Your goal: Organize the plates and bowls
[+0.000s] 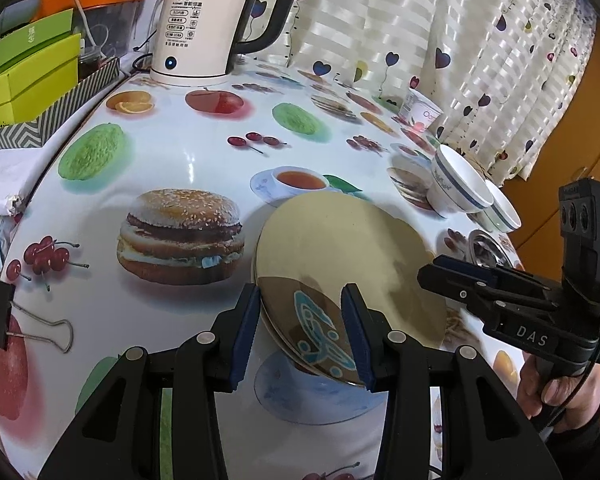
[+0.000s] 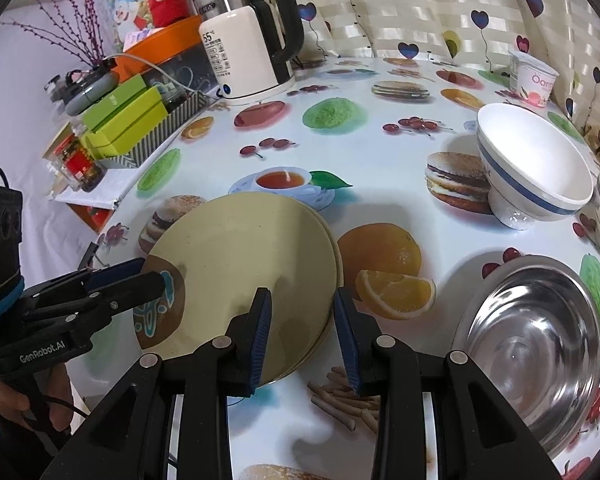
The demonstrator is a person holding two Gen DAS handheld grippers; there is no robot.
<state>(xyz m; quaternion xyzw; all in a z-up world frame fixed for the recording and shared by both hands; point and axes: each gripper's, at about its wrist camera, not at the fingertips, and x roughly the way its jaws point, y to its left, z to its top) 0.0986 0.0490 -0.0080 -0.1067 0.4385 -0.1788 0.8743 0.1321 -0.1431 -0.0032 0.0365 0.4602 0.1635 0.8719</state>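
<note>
L wrist view: left gripper (image 1: pixel 302 330) is partly open, blue pads either side of the near edge of a brown patterned plate (image 1: pixel 320 328) w/ a teal motif. Pads look close to the rim, but can't tell if they actually press on it. That plate seems tucked under a cream plate (image 1: pixel 340 248), which overlaps it & sits tilted on the printed tablecloth (image 1: pixel 180 152). Right gripper (image 1: pixel 456 276) comes in from the right at the cream plate's edge, a hand (image 1: pixel 556 388) on its handle. Two blue-banded white bowls (image 1: pixel 460 184) lie tipped on their sides beyond, w/ a steel bowl (image 1: pixel 484 248) just behind the right gripper. Kettle (image 1: pixel 204 28) stands at the back.

R wrist view: right gripper (image 2: pixel 302 336) is also partly open, its jaws straddling the near rim of the cream plate (image 2: pixel 240 264); a second cream rim shows just beneath. Contact w/ the pads unclear. Left gripper (image 2: pixel 140 276) reaches in from the left at the patterned plate (image 2: pixel 160 312). Steel bowl (image 2: pixel 532 344) sits upright to the right, apart from the plates. White bowl (image 2: pixel 536 168) lies tipped behind it. Yogurt cup (image 2: pixel 534 78) is near the curtain.
</note>
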